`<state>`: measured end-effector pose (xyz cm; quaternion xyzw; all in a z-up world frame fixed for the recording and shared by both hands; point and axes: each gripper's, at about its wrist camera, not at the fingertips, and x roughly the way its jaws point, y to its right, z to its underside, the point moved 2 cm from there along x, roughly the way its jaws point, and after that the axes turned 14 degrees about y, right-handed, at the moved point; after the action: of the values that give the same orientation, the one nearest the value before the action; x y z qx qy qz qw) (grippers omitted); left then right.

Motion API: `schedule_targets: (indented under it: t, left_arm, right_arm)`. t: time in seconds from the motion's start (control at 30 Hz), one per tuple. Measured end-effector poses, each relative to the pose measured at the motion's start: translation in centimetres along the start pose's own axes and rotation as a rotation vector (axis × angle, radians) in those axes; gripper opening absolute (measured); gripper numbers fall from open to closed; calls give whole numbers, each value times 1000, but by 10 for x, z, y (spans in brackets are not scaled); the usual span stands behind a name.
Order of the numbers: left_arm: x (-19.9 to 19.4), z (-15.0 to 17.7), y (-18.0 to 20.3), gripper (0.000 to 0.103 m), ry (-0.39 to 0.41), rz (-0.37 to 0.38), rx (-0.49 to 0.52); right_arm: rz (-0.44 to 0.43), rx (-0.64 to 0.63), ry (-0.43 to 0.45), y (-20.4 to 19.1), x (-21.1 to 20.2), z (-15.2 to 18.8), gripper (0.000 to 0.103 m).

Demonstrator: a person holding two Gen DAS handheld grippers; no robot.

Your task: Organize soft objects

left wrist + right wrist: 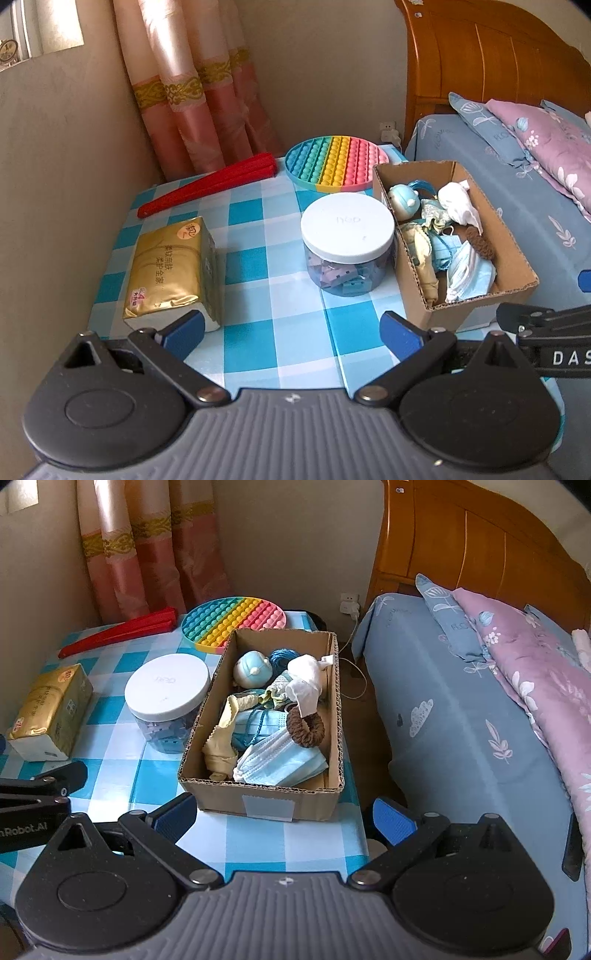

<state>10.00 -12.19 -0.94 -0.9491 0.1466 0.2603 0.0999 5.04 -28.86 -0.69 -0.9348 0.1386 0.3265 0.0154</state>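
Cardboard box (273, 805) set at right edge of checked worktop (122, 753), beside bed (443, 701); filled with face masks (280, 760), brown scrunchie (306, 727), white cloth (306, 683), blue round toy (253, 670). White-lidded jar (347, 229) placed just left of box. Tissue pack (170, 266), rainbow pop mat (332, 162), red folded fan (207, 184) laid nearby. Left gripper (291, 332) and right gripper (284, 819) held before box, jaws spread, nothing grasped.

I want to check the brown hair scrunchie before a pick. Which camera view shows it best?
The right wrist view: the brown scrunchie shows its full ring, lying on the masks in the cardboard box. In the left wrist view it appears only edge-on, as a small dark strip.
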Motion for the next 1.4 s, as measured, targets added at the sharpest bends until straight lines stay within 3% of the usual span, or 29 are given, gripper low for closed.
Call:
schedule_targets:
  t: [1.4]
  left_arm:
    - [0,0,1,101,-14,-4,-14]
  right_arm:
    - [-13,-14,8,-2,-2,0,103]
